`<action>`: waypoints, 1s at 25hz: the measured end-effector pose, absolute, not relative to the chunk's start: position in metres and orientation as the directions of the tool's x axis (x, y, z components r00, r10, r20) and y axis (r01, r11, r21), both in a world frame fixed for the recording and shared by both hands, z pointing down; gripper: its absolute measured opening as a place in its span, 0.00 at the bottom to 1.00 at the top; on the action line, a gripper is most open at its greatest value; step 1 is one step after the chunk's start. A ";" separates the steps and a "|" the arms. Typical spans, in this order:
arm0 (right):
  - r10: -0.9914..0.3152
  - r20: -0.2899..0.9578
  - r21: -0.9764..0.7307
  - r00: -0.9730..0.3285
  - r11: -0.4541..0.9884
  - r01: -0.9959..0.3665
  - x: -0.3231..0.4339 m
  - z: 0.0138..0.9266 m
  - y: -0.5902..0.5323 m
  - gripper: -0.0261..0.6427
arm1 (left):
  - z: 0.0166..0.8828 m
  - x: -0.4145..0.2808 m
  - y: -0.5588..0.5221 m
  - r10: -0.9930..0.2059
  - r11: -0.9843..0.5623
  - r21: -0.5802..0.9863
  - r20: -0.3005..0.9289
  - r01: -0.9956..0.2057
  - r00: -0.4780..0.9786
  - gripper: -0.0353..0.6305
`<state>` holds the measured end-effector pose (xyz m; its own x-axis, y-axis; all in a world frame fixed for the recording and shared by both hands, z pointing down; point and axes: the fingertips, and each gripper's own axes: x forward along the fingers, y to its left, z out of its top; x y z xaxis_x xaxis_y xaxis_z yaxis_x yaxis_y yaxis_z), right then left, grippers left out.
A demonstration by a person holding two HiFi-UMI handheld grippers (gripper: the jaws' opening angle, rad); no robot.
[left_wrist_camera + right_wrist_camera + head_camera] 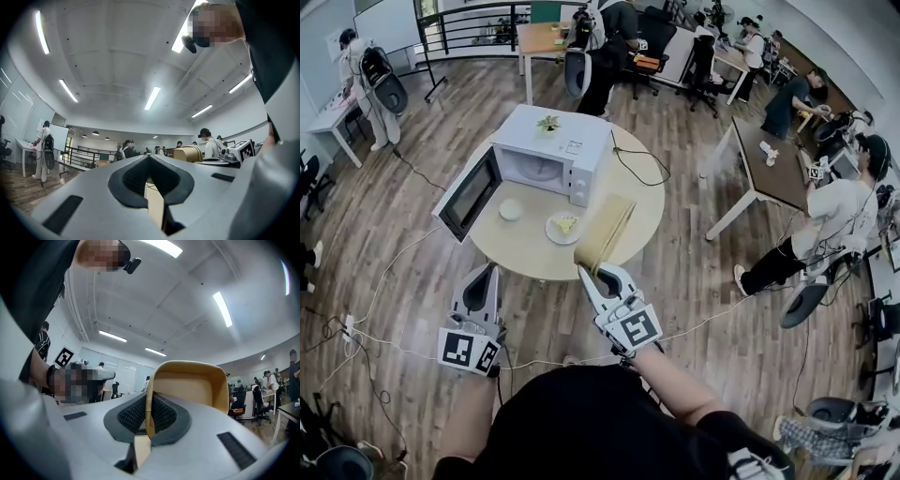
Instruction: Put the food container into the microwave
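Observation:
A tan food container [605, 230] hangs tilted on its edge over the near right part of the round table [525, 251]. My right gripper [593, 275] is shut on its rim. In the right gripper view the container's [187, 385] rim sits pinched between the pads, where the right gripper [149, 401] closes. The white microwave [553, 155] stands at the table's far side with its door [471, 192] swung open to the left. Near the table's front edge, my left gripper [483, 278] is shut with nothing in it. In its own view the left gripper [150, 158] points upward across the room.
A white plate [562, 226] with food and a small white dish [510, 210] lie in front of the microwave. A small plant [549, 122] tops the microwave, and a black cable [636, 161] runs off to the right. Desks, chairs and people stand around the room.

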<state>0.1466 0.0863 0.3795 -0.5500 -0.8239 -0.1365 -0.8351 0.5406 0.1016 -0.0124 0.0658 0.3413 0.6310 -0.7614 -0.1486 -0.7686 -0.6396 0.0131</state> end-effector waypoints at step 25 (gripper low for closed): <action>-0.819 -0.151 0.068 -0.554 0.550 -0.832 0.133 0.391 0.016 0.08 | 0.353 -0.012 -0.004 -0.748 -0.659 -0.017 -0.088 -0.752 0.658 0.08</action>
<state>0.1334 0.0163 0.3910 -0.5539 -0.8187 -0.1510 -0.8321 0.5505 0.0677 -0.0117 -0.0044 0.3532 0.6579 -0.7480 -0.0877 -0.7517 -0.6593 -0.0169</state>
